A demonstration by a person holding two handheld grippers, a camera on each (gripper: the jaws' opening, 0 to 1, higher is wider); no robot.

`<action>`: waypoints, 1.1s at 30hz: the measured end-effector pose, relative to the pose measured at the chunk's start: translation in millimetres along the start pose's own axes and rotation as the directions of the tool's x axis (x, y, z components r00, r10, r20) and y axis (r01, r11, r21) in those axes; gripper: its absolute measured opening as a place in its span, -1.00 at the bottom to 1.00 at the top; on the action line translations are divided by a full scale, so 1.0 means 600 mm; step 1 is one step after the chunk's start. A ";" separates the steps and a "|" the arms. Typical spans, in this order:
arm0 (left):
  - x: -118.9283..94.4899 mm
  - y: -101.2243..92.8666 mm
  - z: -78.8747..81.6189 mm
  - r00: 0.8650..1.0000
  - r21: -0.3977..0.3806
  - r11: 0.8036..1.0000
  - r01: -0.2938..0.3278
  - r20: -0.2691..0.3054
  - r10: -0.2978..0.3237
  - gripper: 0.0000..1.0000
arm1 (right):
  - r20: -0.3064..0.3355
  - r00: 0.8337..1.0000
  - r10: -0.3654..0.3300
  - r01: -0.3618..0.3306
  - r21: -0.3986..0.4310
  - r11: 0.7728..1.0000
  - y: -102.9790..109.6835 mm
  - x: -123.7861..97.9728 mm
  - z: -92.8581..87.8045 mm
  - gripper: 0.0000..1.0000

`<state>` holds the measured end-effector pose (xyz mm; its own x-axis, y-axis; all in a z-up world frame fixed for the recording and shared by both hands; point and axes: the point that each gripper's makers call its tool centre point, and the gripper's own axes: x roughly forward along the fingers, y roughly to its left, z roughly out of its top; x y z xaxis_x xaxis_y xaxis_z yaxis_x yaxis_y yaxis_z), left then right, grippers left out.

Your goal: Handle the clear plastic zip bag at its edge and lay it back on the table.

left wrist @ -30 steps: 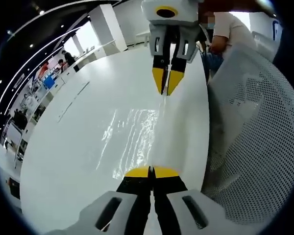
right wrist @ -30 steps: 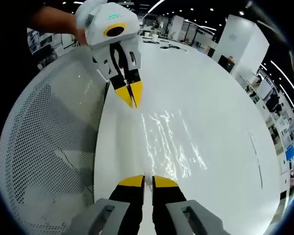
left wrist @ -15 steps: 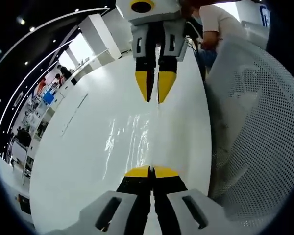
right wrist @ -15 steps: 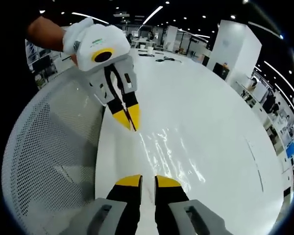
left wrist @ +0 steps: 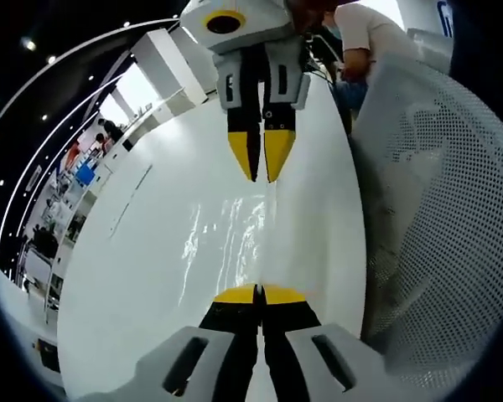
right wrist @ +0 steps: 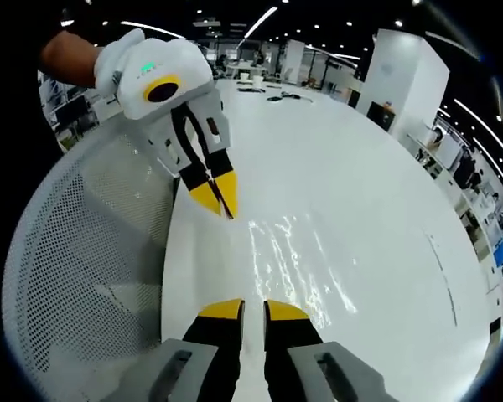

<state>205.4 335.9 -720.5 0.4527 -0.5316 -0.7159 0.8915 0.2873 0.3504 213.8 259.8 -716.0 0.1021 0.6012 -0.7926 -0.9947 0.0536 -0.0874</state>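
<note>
The clear plastic zip bag (left wrist: 228,239) lies flat and glossy on the white table (left wrist: 142,276), one edge running straight between the two grippers. My left gripper (left wrist: 258,293) is shut on the near end of that edge; in the right gripper view it (right wrist: 224,203) comes down from the upper left, tips pinched at the bag's (right wrist: 300,260) corner. My right gripper (right wrist: 252,308) stands open at the opposite end, a gap between its yellow tips. In the left gripper view it (left wrist: 261,166) hangs from the top, jaws apart just above the edge.
A white mesh chair back (left wrist: 436,209) stands close beside the table's edge, seen again as the chair back (right wrist: 84,276). A gloved hand (right wrist: 109,63) holds the left gripper. A person (left wrist: 369,42) stands past the table's far end. Desks and people fill the hall behind.
The right gripper's jaws have parted from nearly closed to open, letting go of the bag's edge. The left gripper has stayed shut. The bag has settled flatter on the table.
</note>
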 end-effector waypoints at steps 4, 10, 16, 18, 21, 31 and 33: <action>0.000 0.004 0.002 1.000 -0.011 1.000 -0.003 0.008 0.003 -1.00 | -0.007 1.000 0.006 -0.006 0.008 1.000 0.002 0.007 -0.004 -0.90; 0.000 0.008 0.004 1.000 -0.040 0.999 0.001 0.028 0.000 -1.00 | -0.005 1.000 0.016 -0.016 0.031 0.999 0.004 0.019 -0.006 -0.91; -0.001 0.016 0.005 0.999 -0.068 0.998 -0.001 0.050 0.004 -1.00 | -0.005 1.000 0.026 -0.026 0.052 0.998 0.012 0.024 -0.007 -0.92; -0.001 0.018 0.004 0.998 -0.092 0.996 -0.001 0.056 0.006 -1.00 | -0.004 1.000 0.027 -0.026 0.060 0.998 0.013 0.025 -0.007 -0.92; -0.001 0.021 0.003 0.998 -0.106 0.994 -0.006 0.057 0.012 -1.00 | -0.001 1.000 0.026 -0.026 0.062 0.998 0.014 0.026 -0.007 -0.93; -0.004 0.013 0.009 0.998 -0.085 0.996 0.006 0.069 0.000 -1.00 | -0.007 1.000 0.009 -0.008 0.063 0.998 0.014 0.025 -0.009 -1.00; -0.005 0.012 0.008 0.998 -0.085 0.996 0.006 0.069 0.000 -1.00 | -0.005 1.000 0.007 -0.007 0.069 0.998 0.014 0.025 -0.009 -1.00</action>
<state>210.8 335.6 -712.9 0.4530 -0.5850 -0.6728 0.8892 0.3509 0.2935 206.9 265.0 -731.7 0.0950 0.5972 -0.7965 -0.9937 0.1043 -0.0403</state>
